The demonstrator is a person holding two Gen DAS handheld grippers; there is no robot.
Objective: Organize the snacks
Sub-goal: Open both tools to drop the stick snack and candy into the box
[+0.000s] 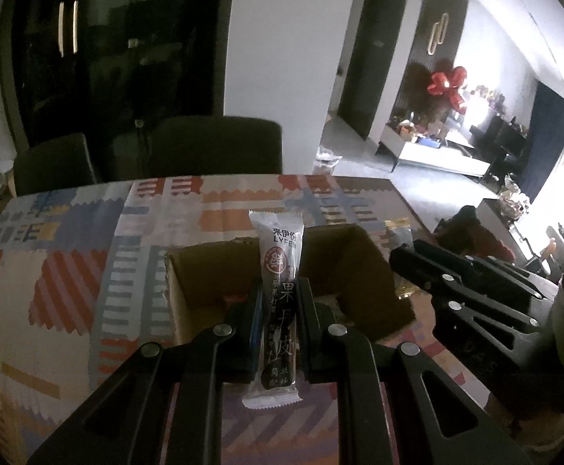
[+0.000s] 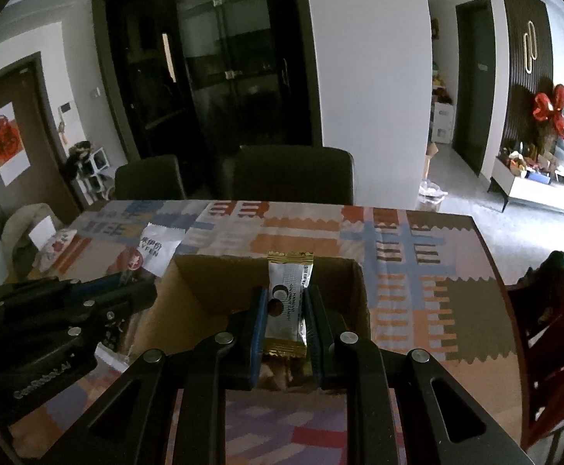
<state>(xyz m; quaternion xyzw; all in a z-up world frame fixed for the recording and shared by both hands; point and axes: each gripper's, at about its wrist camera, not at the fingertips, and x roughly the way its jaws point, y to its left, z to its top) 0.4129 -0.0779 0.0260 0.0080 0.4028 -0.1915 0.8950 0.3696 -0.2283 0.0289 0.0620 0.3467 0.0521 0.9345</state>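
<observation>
Your left gripper's (image 1: 280, 310) fingers (image 1: 313, 329) are clamping a long white-and-dark snack packet (image 1: 278, 302) upright, and you are holding it over the near edge of the open brown cardboard box (image 1: 359, 271). Your right gripper's (image 2: 283, 310) fingers (image 2: 256, 329) are pinching a small white snack packet with gold ends (image 2: 287, 302) above that same box (image 2: 212, 290), which is sitting on the bench's patterned cloth (image 2: 417, 271).

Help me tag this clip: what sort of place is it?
Likely a home dining area opening onto a living room: patchwork-patterned tablecloth, dark upholstered dining chairs, low white media cabinet.
</observation>
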